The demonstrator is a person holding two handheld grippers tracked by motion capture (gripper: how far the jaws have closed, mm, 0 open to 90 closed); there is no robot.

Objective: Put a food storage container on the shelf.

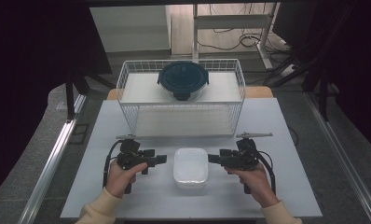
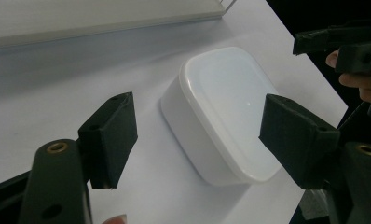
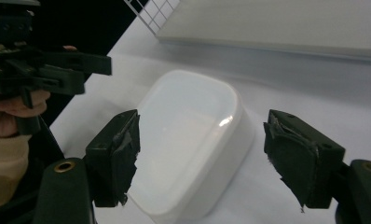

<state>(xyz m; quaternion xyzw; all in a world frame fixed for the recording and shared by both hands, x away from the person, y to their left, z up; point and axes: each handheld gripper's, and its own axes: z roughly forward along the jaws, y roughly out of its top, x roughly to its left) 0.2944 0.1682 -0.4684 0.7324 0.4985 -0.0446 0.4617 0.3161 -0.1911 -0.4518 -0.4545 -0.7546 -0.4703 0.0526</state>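
Note:
A white rounded box with a lid lies at the front middle of the white table. My left gripper points at it from the left and my right gripper from the right, each a short gap away. In the left gripper view the left gripper stands open, the box lying beyond the jaws, untouched. The right gripper is likewise open in the right gripper view, with the box ahead between its jaws and apart from both.
A white wire basket stands at the back of the table, with a round glass container with a dark lid in it. Metal rails run along both sides of the table. Dark curtains hang left and right.

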